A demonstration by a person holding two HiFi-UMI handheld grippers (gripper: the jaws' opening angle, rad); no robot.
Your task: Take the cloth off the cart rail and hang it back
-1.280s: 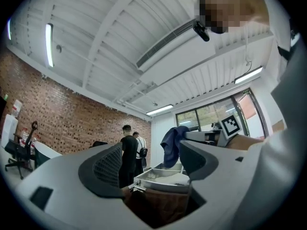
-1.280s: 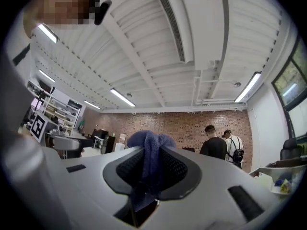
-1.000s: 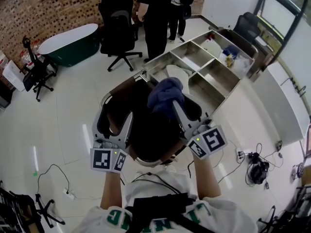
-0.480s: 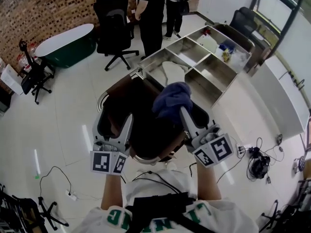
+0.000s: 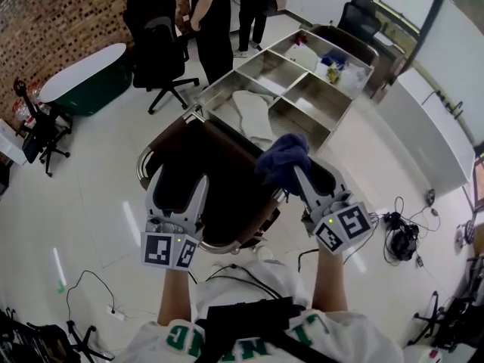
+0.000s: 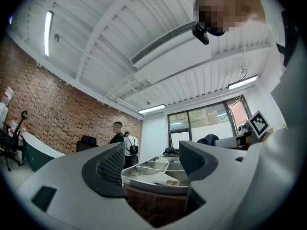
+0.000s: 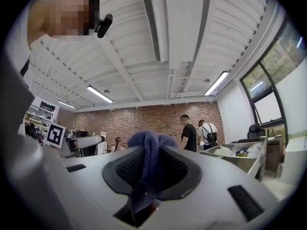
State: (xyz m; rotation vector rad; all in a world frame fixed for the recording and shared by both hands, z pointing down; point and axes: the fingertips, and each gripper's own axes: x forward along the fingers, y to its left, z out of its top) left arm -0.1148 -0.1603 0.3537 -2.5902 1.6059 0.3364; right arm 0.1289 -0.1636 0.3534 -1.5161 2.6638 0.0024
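Observation:
My right gripper (image 5: 297, 175) is shut on a dark blue cloth (image 5: 281, 157), bunched up and held above the right rim of the cart's dark bag (image 5: 219, 184). In the right gripper view the cloth (image 7: 147, 159) is pinched between the ribbed pads and sticks out above the gripper (image 7: 151, 172). My left gripper (image 5: 180, 184) hovers over the bag's left side, open and holding nothing. In the left gripper view the gripper (image 6: 151, 163) frames the steel cart (image 6: 153, 174) between its spread jaws. The chrome cart rail (image 5: 145, 157) curves round the bag.
The cart's steel compartments (image 5: 299, 89) lie beyond the bag, one holding a white cloth (image 5: 251, 112). Two people (image 5: 212, 21) stand behind the cart beside a black office chair (image 5: 155, 40). A green tub (image 5: 83, 82) is at far left. Cables (image 5: 397, 237) lie on the floor at right.
My right gripper has carried the blue cloth rightward, from above the bag's middle to its right rim. The left gripper has stayed open in the same place.

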